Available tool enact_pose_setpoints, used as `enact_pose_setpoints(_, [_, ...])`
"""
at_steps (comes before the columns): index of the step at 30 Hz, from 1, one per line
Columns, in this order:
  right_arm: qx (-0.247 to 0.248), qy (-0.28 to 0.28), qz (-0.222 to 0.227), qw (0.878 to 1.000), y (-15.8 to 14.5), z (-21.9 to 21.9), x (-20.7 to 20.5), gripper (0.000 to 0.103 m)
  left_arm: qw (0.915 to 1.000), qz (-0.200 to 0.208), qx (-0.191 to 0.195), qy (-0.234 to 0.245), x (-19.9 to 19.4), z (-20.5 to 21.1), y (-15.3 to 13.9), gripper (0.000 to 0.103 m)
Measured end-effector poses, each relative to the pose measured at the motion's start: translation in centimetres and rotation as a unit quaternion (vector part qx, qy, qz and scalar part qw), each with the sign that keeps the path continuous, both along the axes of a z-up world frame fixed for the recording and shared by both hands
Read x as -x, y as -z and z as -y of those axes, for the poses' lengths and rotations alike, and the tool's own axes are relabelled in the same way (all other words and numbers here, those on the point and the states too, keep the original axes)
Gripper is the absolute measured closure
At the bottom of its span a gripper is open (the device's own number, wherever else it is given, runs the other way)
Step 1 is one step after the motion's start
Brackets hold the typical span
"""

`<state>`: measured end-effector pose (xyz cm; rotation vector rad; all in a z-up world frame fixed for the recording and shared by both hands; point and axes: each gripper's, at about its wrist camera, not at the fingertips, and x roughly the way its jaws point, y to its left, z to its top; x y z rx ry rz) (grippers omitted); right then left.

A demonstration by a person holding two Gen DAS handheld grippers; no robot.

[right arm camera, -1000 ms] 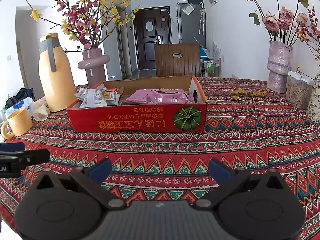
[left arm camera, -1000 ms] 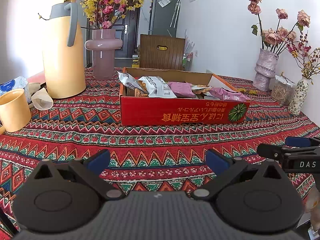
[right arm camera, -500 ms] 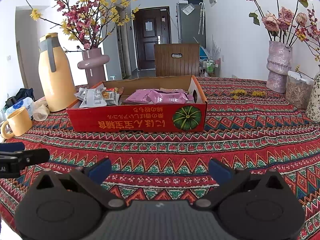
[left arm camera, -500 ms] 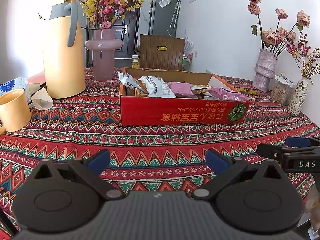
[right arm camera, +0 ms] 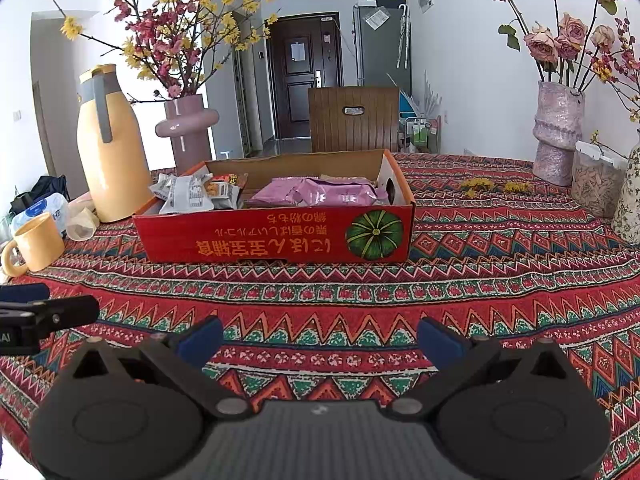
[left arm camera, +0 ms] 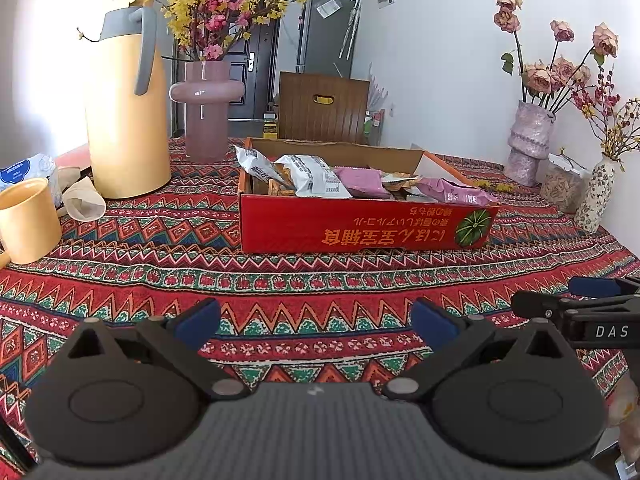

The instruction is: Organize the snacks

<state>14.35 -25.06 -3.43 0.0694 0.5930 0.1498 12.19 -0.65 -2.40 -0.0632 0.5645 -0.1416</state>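
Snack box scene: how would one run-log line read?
left gripper: open, empty | right gripper: open, empty | snack packets: in red cardboard box | stage: idle

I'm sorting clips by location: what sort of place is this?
Most likely a home dining area: a patterned tablecloth, vases of flowers, a thermos jug and a front door behind.

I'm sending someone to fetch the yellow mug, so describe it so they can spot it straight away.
Start at the tall yellow thermos jug left of the red snack box. The yellow mug stands nearer the table's edge than the jug, beside crumpled paper; it is the only short, open-topped cup with a looped handle.
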Motion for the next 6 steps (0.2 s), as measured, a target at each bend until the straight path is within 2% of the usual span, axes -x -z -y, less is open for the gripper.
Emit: enact_pose_setpoints(6, [0.000,0.000,-0.001,1.000,0.06,-0.01,0.03,0.000,1.0000,-0.001,0.002,0.003,-0.03,0.05,0.06,0.000])
